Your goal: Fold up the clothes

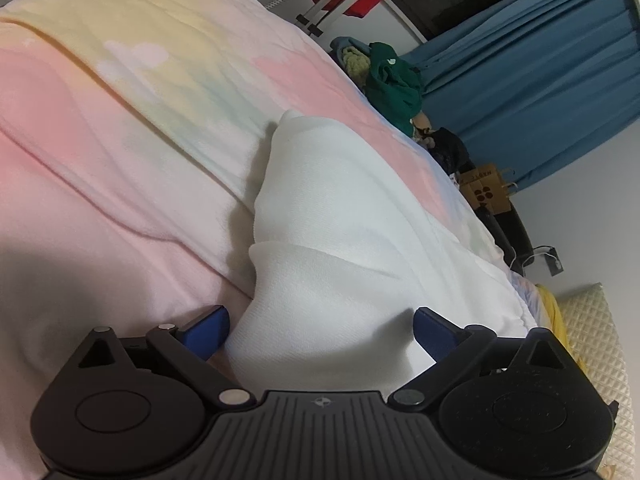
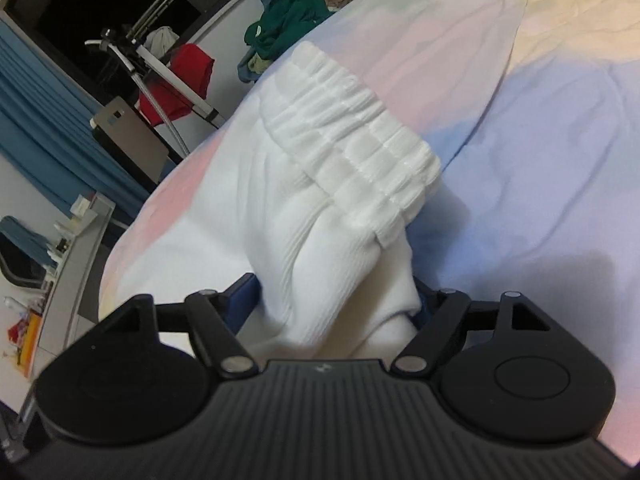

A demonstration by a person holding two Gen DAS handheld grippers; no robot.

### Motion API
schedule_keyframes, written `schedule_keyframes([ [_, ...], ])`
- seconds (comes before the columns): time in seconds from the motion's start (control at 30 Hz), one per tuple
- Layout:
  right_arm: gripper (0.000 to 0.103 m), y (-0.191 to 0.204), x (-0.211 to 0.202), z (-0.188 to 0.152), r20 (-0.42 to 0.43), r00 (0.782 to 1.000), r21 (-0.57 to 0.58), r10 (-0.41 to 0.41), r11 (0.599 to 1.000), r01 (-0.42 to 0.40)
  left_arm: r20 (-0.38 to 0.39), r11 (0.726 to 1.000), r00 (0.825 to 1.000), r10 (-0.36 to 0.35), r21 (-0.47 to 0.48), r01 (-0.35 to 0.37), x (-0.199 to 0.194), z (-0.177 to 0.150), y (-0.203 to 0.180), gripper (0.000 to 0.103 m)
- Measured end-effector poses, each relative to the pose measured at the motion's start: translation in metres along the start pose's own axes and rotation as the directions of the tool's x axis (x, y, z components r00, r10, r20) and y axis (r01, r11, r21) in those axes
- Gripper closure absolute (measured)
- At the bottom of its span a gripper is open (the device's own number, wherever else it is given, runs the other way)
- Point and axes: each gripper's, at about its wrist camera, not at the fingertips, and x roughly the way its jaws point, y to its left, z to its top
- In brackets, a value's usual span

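A white knit garment [image 1: 332, 216] lies on a pastel rainbow bedspread [image 1: 132, 92]. In the left wrist view my left gripper [image 1: 320, 330] has its blue fingers [image 1: 210, 326] wide apart with white fabric bulging between them; they do not pinch it. In the right wrist view the garment's gathered elastic waistband [image 2: 352, 140] rises ahead. My right gripper [image 2: 336, 304] holds a thick bunch of the white garment [image 2: 320, 264] between its blue fingers [image 2: 244, 300], which press on both sides of the bunch.
A heap of green and other clothes [image 1: 392, 76] lies at the bed's far edge. Blue curtains [image 1: 532, 64], a clothes rack with a red garment [image 2: 180, 80], a cardboard box [image 1: 486, 194] and a quilted pillow [image 1: 592, 344] surround the bed.
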Motion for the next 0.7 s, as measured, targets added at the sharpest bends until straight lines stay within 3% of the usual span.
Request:
schedule_keyframes([
  [0.13,0.059,0.020,-0.019,0.000,0.077,0.997,-0.095,0.006,0.995,0.001,-0.014,1.000,1.000,-0.026,-0.010,0.026,0.013,0.005,0.001,0.008],
  [0.23,0.062,0.054,-0.040,-0.009,0.184,0.982,-0.289,0.028,0.957,0.027,-0.011,0.999,0.999,-0.031,-0.031,0.031,0.016,0.005,0.006,0.010],
  [0.3,0.062,0.067,-0.048,-0.011,0.232,0.971,-0.358,0.059,0.933,0.028,-0.005,0.998,0.999,-0.040,-0.052,0.039,0.014,0.005,0.009,0.013],
  [0.7,0.068,0.106,-0.066,-0.025,0.367,0.920,-0.587,0.134,0.801,0.118,0.034,0.997,0.999,-0.025,-0.078,0.028,0.014,0.000,0.014,0.028],
])
